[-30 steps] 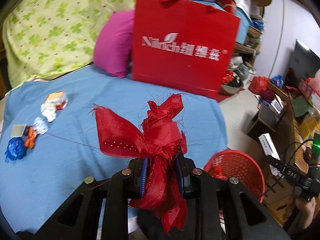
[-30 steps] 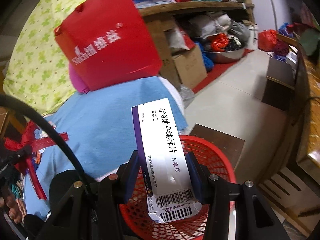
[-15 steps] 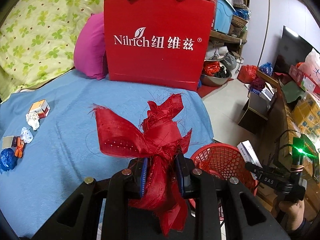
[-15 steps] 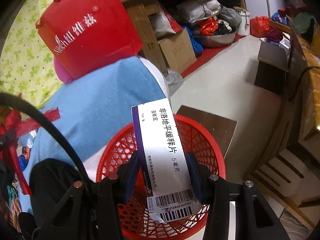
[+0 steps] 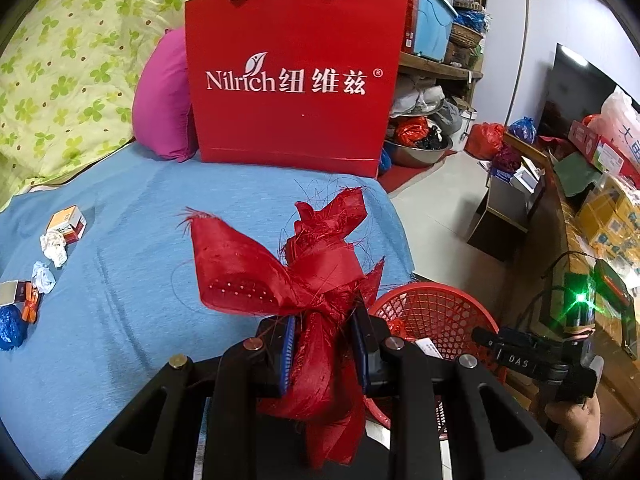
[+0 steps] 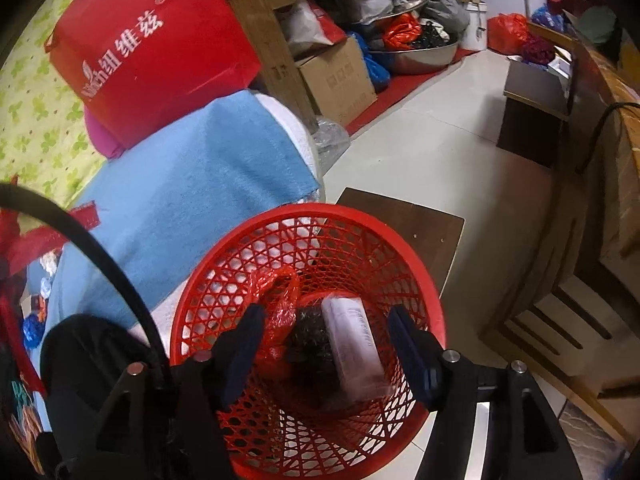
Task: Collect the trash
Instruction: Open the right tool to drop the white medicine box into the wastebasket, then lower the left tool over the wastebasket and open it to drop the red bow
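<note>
A white medicine carton, blurred and apparently in mid-fall, drops into the red mesh basket that stands on the floor beside the bed, as our right gripper hangs just above the rim with its jaws opening and nothing pressed between the pads. We judge the gripper is placed over the basket's mouth so the box lands inside rather than on the tiles. The carton reads as a slim pale box with a line of dark print along one side; it lies next to a crumpled red plastic bag and a dark wad already at the bottom.

Our left gripper is clamped tight on a frayed red ribbon bow, pinched at the knot so the loops and loose threads stand up clear of the fingers. It hovers over the edge of the blue bedcover, with the basket just to its right, and we take the bow to be the next piece for the bin.

More litter waits on the bedcover's far left: a small orange-and-white box, two balls of white paper, and a blue foil wrapper. Behind them a red gift bag stands upright against a pink pillow.
</note>
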A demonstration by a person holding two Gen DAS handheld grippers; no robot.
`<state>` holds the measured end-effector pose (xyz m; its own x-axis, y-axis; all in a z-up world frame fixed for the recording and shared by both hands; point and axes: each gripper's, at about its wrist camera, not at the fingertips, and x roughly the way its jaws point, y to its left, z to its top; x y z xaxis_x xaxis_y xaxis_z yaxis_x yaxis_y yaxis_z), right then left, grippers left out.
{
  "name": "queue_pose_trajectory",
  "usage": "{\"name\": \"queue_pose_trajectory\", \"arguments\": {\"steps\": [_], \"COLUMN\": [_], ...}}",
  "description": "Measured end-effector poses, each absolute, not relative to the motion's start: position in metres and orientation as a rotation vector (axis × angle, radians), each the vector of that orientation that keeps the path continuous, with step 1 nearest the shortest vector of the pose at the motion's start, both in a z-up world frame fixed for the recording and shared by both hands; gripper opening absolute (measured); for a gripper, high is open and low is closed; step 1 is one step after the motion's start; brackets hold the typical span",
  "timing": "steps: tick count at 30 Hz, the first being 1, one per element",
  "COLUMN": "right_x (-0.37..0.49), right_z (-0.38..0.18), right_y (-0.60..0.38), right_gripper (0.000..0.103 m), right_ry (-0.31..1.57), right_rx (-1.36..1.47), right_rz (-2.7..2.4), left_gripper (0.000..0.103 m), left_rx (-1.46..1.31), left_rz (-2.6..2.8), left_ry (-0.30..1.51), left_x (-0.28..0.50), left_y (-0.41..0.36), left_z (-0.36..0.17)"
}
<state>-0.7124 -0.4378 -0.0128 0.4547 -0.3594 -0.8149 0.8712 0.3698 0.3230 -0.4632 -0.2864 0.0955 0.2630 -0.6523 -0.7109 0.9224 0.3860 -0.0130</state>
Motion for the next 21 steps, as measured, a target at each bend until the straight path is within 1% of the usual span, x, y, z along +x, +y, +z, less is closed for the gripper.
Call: {"name": "queue_pose_trajectory", "arguments": {"steps": [5,11,18,21], "right_x": [-0.719,-0.729,-0.761,-0.772], "right_z": [0.004,0.034,0.063,0.069], "right_y": [-0.437,-0.432,-0.427,-0.427], "right_gripper": [0.068,0.068,0.068,0.068], "right_ry": [0.663,0.551,0.389,0.353], "right_rx": [0.834,0.794,0.776,0.773], "right_rz": [-0.904,-0.932,-0.984,-1.006], "left_gripper": [0.026,0.026,0.026,0.027], "left_rx": [0.458,0.462,0.506,0.518], "left_rz": [-1.133,-1.191,-1.271,-1.301], "left_ry": [0.710,0.733,0.760,0.787], "left_x": [-0.468,-0.483,-0.513,-0.521], "left_y": [-0.291,-0.305,-0.334,-0.346], "left_z": [0.094,0.090,0.075,0.066]}}
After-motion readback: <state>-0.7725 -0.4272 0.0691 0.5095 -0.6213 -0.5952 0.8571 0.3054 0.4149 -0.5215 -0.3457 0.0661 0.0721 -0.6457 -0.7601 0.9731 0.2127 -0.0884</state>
